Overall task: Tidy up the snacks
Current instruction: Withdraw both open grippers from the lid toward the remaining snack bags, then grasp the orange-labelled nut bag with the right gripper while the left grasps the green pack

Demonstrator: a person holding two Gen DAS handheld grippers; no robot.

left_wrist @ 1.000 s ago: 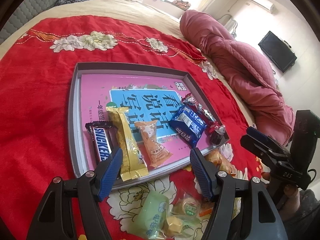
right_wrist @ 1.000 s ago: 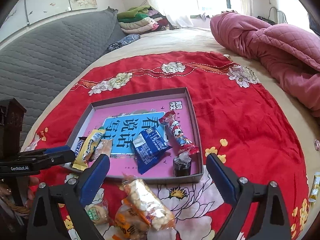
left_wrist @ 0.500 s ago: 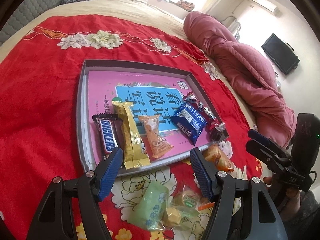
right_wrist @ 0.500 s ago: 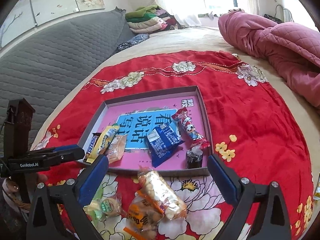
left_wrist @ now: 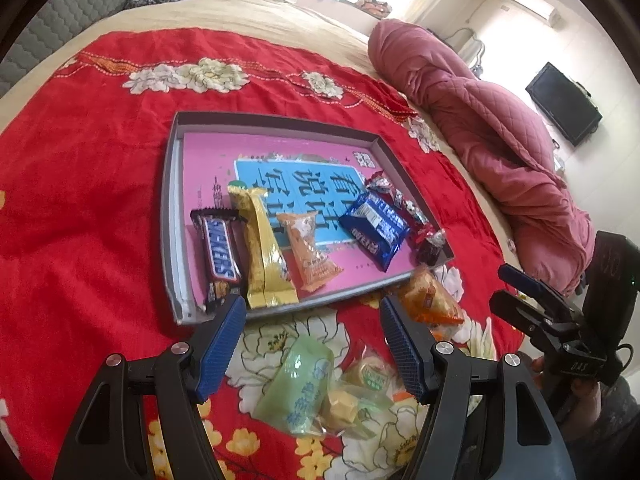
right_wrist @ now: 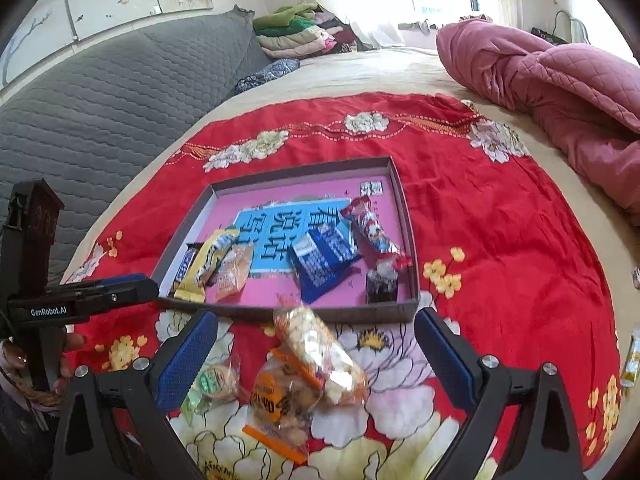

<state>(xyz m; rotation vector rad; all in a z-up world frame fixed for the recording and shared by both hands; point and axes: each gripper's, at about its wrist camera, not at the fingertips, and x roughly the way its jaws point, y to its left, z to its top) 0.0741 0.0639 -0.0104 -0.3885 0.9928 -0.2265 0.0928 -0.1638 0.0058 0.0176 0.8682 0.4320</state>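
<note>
A grey tray (left_wrist: 169,208) with a pink printed base lies on the red floral cloth; it also shows in the right wrist view (right_wrist: 406,216). In it lie a Snickers bar (left_wrist: 219,254), a yellow bar (left_wrist: 262,252), an orange packet (left_wrist: 308,250), a blue packet (left_wrist: 374,230) and a red-white candy (right_wrist: 372,228). In front of the tray lie a green packet (left_wrist: 302,386), small wrapped cakes (left_wrist: 370,376), a clear puffed-snack bag (right_wrist: 320,352) and an orange-labelled bag (right_wrist: 280,396). My left gripper (left_wrist: 314,344) is open above the green packet. My right gripper (right_wrist: 316,356) is open around the snack bags.
A pink quilt (right_wrist: 560,92) is bunched at the right. A grey padded headboard (right_wrist: 100,92) and folded clothes (right_wrist: 300,32) stand at the back. Two small wrapped snacks (right_wrist: 632,356) lie at the cloth's right edge.
Both grippers have drawn back from the tray toward me, so more of the loose snacks in front of it shows. Both stay open and empty.
</note>
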